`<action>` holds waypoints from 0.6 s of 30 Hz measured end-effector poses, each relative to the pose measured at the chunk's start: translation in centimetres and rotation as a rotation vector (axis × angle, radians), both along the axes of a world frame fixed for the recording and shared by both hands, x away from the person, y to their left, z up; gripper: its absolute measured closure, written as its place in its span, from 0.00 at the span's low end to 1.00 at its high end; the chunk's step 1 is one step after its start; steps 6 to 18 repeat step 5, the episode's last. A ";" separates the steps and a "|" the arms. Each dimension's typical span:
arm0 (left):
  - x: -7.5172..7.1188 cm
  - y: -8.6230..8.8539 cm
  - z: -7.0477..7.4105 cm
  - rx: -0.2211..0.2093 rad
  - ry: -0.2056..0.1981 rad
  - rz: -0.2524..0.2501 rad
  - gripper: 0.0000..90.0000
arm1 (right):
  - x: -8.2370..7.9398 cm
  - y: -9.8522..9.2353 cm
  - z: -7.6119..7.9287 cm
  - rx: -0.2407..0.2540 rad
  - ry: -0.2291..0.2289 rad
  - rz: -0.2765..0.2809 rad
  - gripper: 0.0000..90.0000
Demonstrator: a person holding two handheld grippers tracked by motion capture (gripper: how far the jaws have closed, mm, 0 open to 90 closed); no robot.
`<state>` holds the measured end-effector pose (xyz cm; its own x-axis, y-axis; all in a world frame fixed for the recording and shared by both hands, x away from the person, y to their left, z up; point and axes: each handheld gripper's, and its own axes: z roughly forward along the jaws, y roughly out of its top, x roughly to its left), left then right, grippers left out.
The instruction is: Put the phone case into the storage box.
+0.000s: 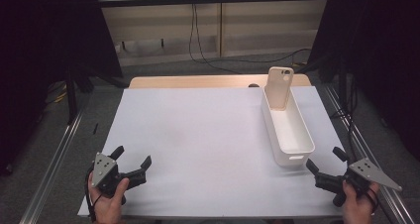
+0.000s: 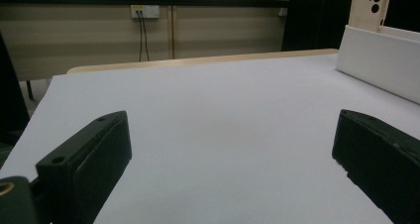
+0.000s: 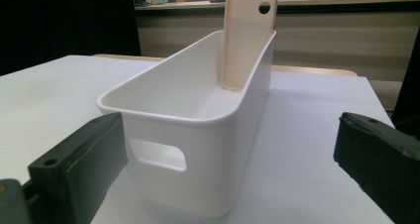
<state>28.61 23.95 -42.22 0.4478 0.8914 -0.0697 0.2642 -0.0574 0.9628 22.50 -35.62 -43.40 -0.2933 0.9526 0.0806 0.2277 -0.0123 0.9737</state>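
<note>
Overhead, my left gripper (image 1: 132, 157) and right gripper (image 1: 326, 158) hover spread wide at the table's near corners. Left gripper view: phone case (image 2: 368, 7) pokes above the bin (image 2: 381, 60). Right gripper view: case leans upright against the bin's far end.

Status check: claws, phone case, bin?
Left claw open, empty, low over the table's near-left. Right claw open, empty, near white bin. Phone case upright in bin's far end. Nothing between.
</note>
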 end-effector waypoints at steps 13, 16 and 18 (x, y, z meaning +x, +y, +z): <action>0.2 -0.1 -0.1 0.012 0.010 -0.005 0.02 | 0.1 0.0 -0.1 -0.004 0.002 0.010 0.00; 0.2 -0.1 -0.1 0.012 0.010 -0.005 0.02 | 0.1 0.0 -0.1 -0.004 0.002 0.010 0.00; 0.2 -0.1 -0.1 0.012 0.010 -0.005 0.02 | 0.1 0.0 -0.1 -0.004 0.002 0.010 0.00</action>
